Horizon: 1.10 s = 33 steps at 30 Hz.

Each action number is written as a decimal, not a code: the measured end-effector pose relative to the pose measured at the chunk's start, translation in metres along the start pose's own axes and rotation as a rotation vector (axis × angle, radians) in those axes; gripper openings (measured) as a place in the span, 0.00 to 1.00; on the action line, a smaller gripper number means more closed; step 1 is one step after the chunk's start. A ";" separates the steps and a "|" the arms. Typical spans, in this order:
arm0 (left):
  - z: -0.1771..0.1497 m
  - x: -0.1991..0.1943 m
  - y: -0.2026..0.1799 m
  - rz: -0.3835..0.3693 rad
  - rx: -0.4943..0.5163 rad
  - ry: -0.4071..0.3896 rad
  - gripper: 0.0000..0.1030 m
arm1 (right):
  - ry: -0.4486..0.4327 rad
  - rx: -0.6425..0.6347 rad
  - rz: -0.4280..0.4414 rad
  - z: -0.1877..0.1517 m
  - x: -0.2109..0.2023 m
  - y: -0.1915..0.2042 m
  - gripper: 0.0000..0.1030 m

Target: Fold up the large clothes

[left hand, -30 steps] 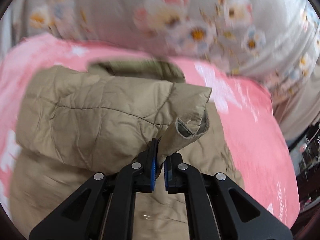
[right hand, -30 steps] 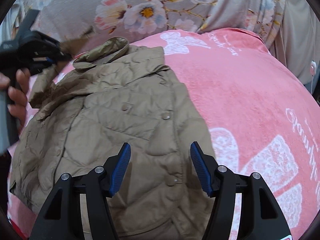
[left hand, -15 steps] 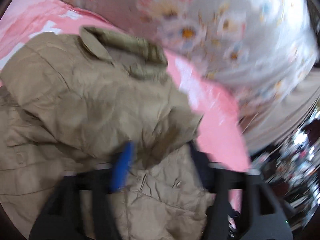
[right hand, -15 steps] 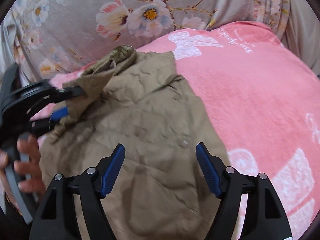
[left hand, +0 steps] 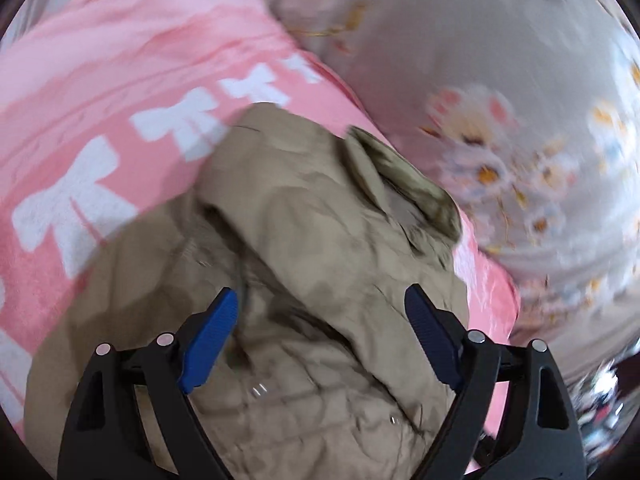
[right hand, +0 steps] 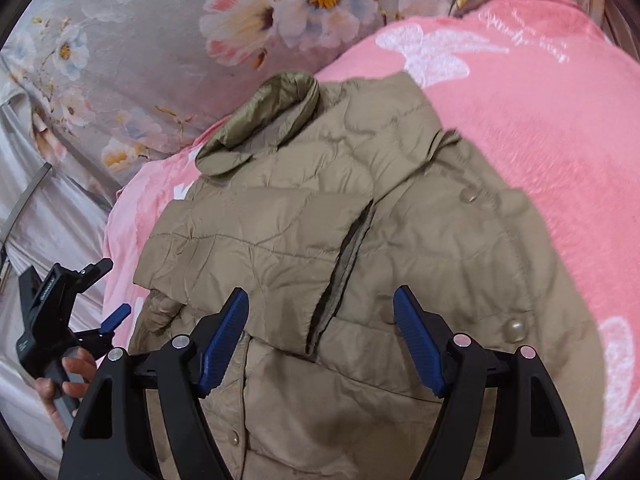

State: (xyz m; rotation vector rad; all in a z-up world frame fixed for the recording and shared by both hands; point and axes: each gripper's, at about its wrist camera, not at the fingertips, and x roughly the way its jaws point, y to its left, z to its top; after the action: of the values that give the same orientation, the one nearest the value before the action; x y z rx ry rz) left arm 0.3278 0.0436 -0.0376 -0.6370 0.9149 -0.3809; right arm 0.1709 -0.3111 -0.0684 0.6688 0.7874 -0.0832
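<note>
jacket (right hand: 360, 264), a tan quilted one, lay front-up on the pink blanket (right hand: 552, 128) with its collar (right hand: 260, 128) toward the floral bedding (right hand: 160, 40). a second before, the left gripper (left hand: 320, 336) had its jaws pinched on the sleeve (right hand: 256, 248) cuff, lifted above the jacket; half a second before, the jaws had already parted over the cloth. now the sleeve rested folded across the chest, its cuff edge near the button line, and the left jaws stood wide apart with nothing between them. in the right wrist view that gripper (right hand: 112, 312) sat off the jacket's left edge, apart from it, gripped by a hand (right hand: 68, 380). the right gripper (right hand: 320, 336) hovered over the lower front, jaws wide and empty, as in both earlier frames, though the jacket now filled more of its view.

the blanket was plush, pink, with white bow shapes (left hand: 72, 200) and white script. behind it rose grey bedding printed with pale pink and white flowers, soft and rumpled. the left wrist view was smeared by motion, and its far right edge showed only dark clutter.

the jacket's shell was thin, crinkled and slightly shiny, stitched in wavy quilt lines. round snaps (right hand: 468, 196) ran down the front. the collar stood up, darker olive inside.
</note>
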 end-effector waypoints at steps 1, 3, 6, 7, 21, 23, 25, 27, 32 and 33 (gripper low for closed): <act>0.006 0.004 0.009 0.003 -0.036 0.001 0.80 | 0.011 -0.003 0.002 0.000 0.007 0.003 0.71; 0.016 0.013 0.026 -0.011 -0.094 0.006 0.79 | 0.030 -0.018 0.005 0.000 0.021 0.010 0.69; 0.027 0.027 0.045 -0.027 -0.176 0.025 0.73 | 0.040 -0.049 -0.021 0.006 0.032 0.018 0.28; 0.031 0.031 0.049 -0.027 -0.199 0.027 0.72 | 0.036 -0.058 -0.033 0.009 0.033 0.019 0.16; 0.043 0.040 0.036 0.069 -0.182 0.007 0.43 | -0.181 -0.221 -0.071 0.112 -0.033 0.046 0.02; 0.038 0.038 0.030 0.074 -0.162 0.002 0.44 | -0.166 -0.216 -0.052 0.115 -0.031 0.045 0.02; 0.038 0.047 0.030 0.085 -0.167 0.026 0.44 | -0.175 -0.230 -0.044 0.119 -0.035 0.049 0.02; 0.041 0.057 0.035 0.099 -0.199 0.040 0.43 | -0.195 -0.255 -0.039 0.122 -0.040 0.057 0.02; 0.049 0.062 0.033 0.187 -0.167 0.004 0.12 | -0.205 -0.241 -0.015 0.125 -0.050 0.052 0.02; 0.050 0.061 0.030 0.216 -0.143 -0.002 0.04 | -0.198 -0.244 -0.036 0.121 -0.047 0.047 0.02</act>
State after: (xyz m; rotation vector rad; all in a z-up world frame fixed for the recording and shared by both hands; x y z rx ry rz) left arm 0.4045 0.0498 -0.0723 -0.6616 1.0042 -0.1217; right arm 0.2285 -0.3528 0.0502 0.4084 0.6060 -0.0829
